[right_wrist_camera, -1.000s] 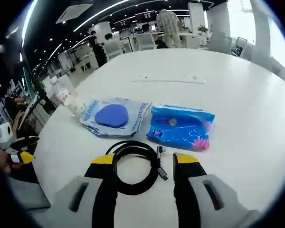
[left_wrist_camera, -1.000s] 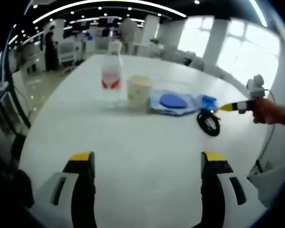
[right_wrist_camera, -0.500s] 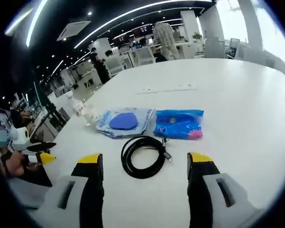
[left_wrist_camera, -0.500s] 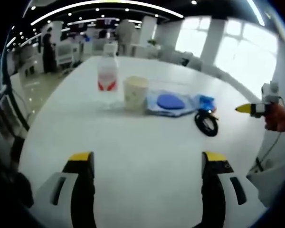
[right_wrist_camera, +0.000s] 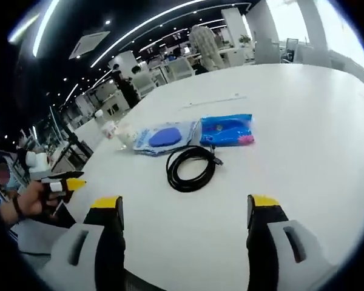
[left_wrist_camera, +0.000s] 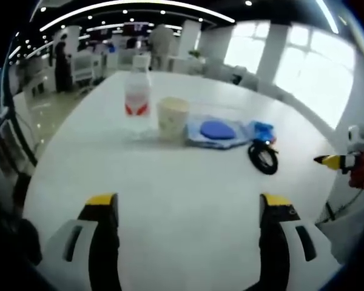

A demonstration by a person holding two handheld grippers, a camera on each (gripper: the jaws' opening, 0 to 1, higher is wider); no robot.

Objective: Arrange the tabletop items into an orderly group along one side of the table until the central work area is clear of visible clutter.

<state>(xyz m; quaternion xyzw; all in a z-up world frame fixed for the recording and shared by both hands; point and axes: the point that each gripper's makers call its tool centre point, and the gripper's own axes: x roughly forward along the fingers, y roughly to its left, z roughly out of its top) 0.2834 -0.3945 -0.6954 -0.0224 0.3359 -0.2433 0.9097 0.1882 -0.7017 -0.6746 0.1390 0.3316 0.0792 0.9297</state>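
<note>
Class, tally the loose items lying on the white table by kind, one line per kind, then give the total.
Bottle: 1
Paper cup: 1
Packet with blue round pad: 1
Blue wipes pack: 1
Coiled black cable: 1
Total: 5

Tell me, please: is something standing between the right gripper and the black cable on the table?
Nothing visible does. In the right gripper view, the open right gripper faces the coiled black cable across bare white table. The blue wipes pack and the pouch with the blue disc lie beyond the cable.
</note>
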